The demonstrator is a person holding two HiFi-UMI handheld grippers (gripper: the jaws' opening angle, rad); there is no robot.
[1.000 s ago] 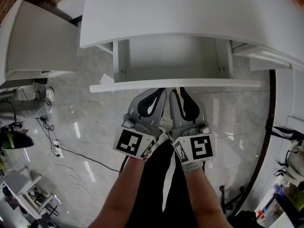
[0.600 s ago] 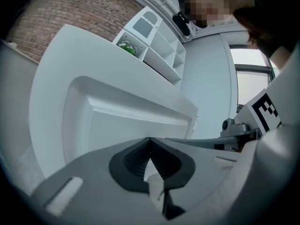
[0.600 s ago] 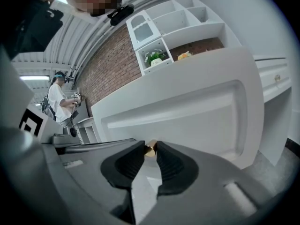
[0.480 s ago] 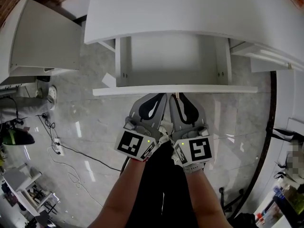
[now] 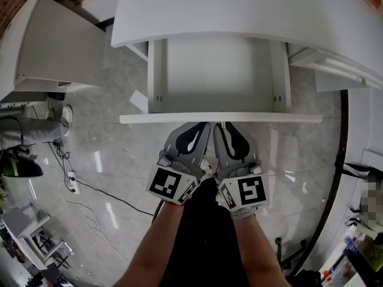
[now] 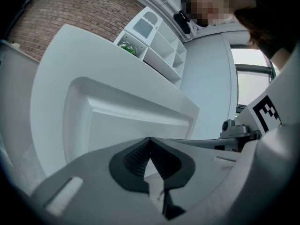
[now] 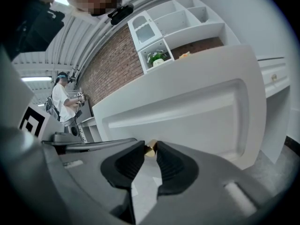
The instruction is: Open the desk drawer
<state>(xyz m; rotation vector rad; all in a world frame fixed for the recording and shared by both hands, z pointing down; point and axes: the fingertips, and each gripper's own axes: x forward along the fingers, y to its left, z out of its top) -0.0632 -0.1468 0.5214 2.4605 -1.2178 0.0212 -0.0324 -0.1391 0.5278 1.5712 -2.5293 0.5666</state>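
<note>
The white desk drawer stands pulled out from under the desk top, and its inside looks bare. Its front panel faces me. A small brass knob sits at the panel's middle. My right gripper is shut on that knob, pads pinching it from both sides. Just left of it, my left gripper is shut with its fingertips touching and nothing between them, pointing at the recessed drawer front. The two grippers sit side by side.
A second white desk stands at the left. Cables and a power strip lie on the marble floor. A black curved rail runs down the right side. A wall shelf with a plant and a person are in the background.
The drawer has slid further out toward me, showing more of its inside. Both grippers moved back with the front panel, the right one still on the knob.
</note>
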